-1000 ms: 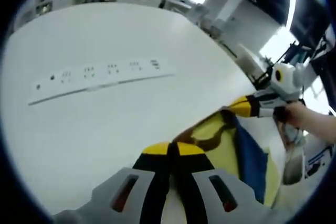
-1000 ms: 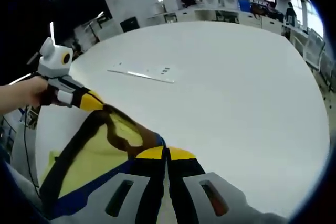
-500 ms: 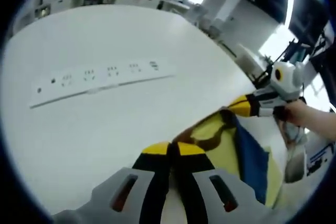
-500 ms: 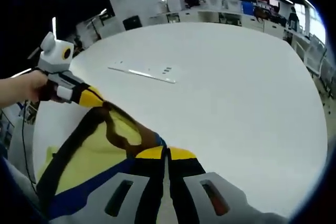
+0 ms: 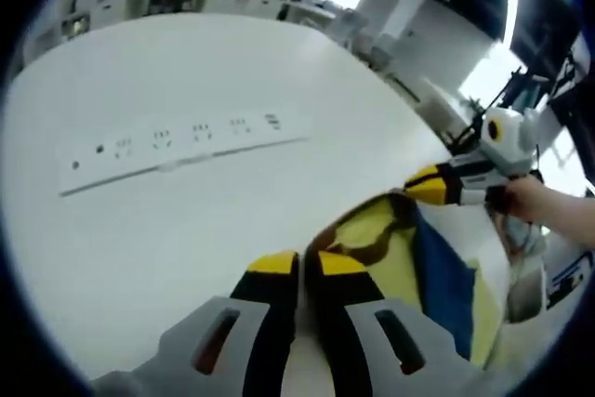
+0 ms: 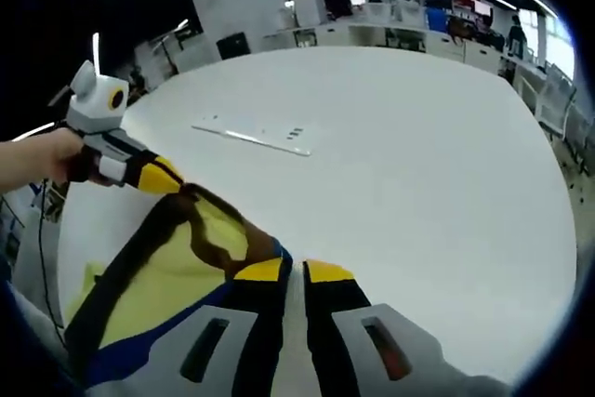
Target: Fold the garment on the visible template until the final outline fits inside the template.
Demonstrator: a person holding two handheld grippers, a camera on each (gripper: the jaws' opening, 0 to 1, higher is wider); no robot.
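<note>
The garment (image 5: 409, 262) is yellow with brown trim and a blue panel, and it lies spread on the white table (image 5: 186, 220). In the left gripper view my left gripper (image 5: 303, 267) stands open by a narrow gap, with the brown-trimmed edge just past its tips. In the same view my right gripper (image 5: 429, 186), held by a hand (image 5: 544, 206), rests its yellow tips at the far corner. In the right gripper view my right gripper (image 6: 296, 273) is also slightly open at the garment (image 6: 177, 276). My left gripper (image 6: 160, 177) touches the other corner. I cannot make out a template outline.
A long white socket strip (image 5: 177, 141) is set into the table beyond the garment, also seen in the right gripper view as the strip (image 6: 251, 132). Desks and chairs (image 6: 437, 30) line the room past the table's far edge.
The jaws of both grippers were pressed together on the garment's edge; now each pair has parted slightly. The garment and both hands have hardly shifted.
</note>
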